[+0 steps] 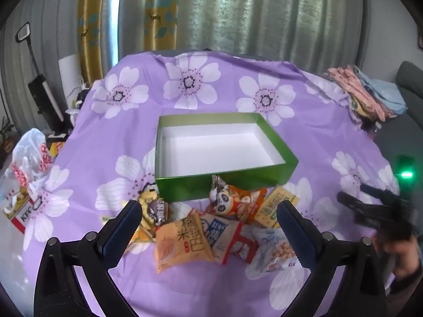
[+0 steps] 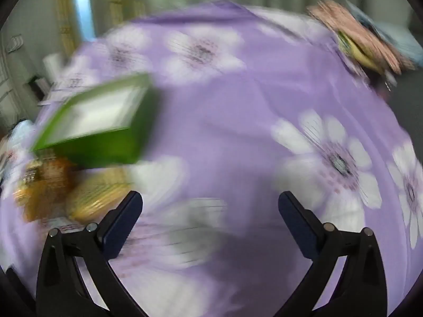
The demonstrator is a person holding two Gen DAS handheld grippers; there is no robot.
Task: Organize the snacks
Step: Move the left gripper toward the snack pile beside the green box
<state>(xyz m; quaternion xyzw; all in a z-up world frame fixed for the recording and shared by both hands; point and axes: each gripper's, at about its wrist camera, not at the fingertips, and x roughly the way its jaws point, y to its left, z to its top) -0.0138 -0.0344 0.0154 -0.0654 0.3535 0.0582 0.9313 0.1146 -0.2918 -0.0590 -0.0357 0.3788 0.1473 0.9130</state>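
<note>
Snacks lie in a loose heap on the purple cloth with white flowers [image 1: 238, 84] that covers the counter, just at the 6 o'clock side of a shallow rectangular green cardboard box with a white inside [image 1: 224, 145], which holds nothing that we can see. From our left wrist view we pick out an orange packet with large Chinese characters [image 1: 182, 243] at the near centre, a white and blue packet with a red edge [image 1: 224, 235] touching it at 3 o'clock, a pale packet picturing round puffs [image 1: 275, 251] further toward 3 o'clock, an orange bag with a panda face [image 1: 232, 200] leaning against the box wall, a yellow cracker packet [image 1: 275, 206] beside that, and a small dark brown wrapped sweet [image 1: 158, 211] at 9 o'clock of the heap. Our left gripper [image 1: 208, 227] hangs above the heap, its fingers spread as wide as they go and holding nothing. Our right gripper [image 1: 370, 198] shows blurred at 3 o'clock of that view, with a hand [image 1: 401, 253] behind it. The right wrist view is badly smeared; there the right gripper's fingers [image 2: 127, 219] stand wide apart and hold nothing, over bare cloth, with the green box at 10 o'clock and the snack heap at 9 o'clock. Folded pink and blue fabric [image 1: 367, 92] lies at the 2 o'clock edge of the counter.
</note>
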